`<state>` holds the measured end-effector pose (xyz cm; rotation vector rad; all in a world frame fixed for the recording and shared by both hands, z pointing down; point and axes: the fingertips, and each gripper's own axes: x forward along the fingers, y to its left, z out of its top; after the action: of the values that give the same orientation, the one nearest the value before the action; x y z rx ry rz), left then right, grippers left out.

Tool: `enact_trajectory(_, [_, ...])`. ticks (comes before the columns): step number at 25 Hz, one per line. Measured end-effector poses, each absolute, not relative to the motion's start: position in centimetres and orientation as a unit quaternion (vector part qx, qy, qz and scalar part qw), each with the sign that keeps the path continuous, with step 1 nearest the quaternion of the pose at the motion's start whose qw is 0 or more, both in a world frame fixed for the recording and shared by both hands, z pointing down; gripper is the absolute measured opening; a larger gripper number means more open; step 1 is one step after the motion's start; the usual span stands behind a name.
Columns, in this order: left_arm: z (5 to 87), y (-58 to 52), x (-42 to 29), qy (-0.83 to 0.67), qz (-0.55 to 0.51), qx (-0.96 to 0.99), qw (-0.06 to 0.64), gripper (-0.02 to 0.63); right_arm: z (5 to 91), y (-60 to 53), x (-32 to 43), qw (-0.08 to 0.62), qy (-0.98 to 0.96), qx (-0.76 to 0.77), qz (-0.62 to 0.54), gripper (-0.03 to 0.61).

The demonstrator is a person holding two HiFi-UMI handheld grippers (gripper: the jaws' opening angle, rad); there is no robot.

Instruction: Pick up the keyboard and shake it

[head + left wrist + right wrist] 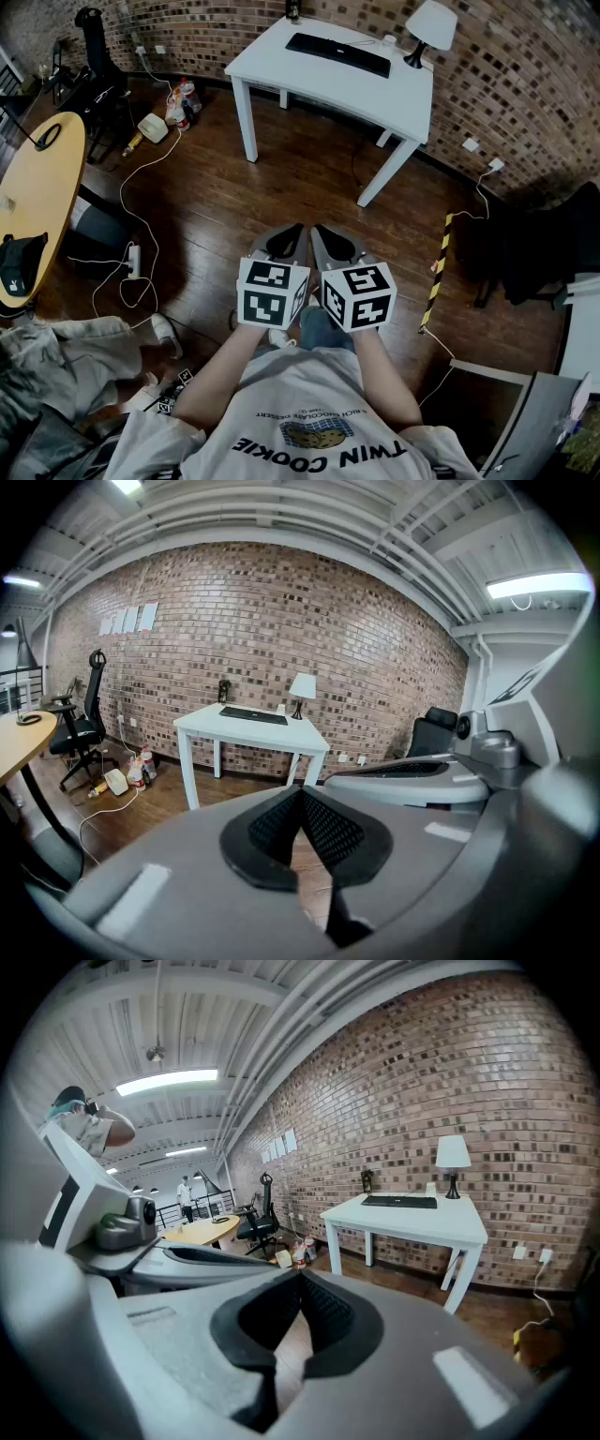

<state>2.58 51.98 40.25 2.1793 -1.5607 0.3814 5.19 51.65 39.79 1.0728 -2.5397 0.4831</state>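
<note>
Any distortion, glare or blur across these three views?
Head view: fisheye bends the brick wall; sharp, even light. Left gripper view: black corner vignette, ceiling light blown out, keyboard small but sharp. Right gripper view: same vignette, ceiling strip glaring.

The keyboard (338, 54) is black, the table (281, 67) white, the floor (281, 187) dark brown wood, the wall (525, 75) mottled red-brown brick; my cubes (272, 293) wear black-and-white squares.
</note>
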Motion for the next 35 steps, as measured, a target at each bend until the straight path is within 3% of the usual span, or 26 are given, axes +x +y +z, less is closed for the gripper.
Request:
enact_trajectory(18, [43.4, 31.5, 0.6, -0.574, 0.151, 0.771, 0.23, 0.003, 43.0, 30.8, 4.1, 0.175, -0.89, 0.372, 0.199, 0.0])
enact_trajectory(35, [42.6, 14.1, 0.6, -0.547, 0.16, 0.796, 0.203, 0.003, 42.4, 13.8, 4.2, 0.171, -0.88, 0.396, 0.199, 0.0])
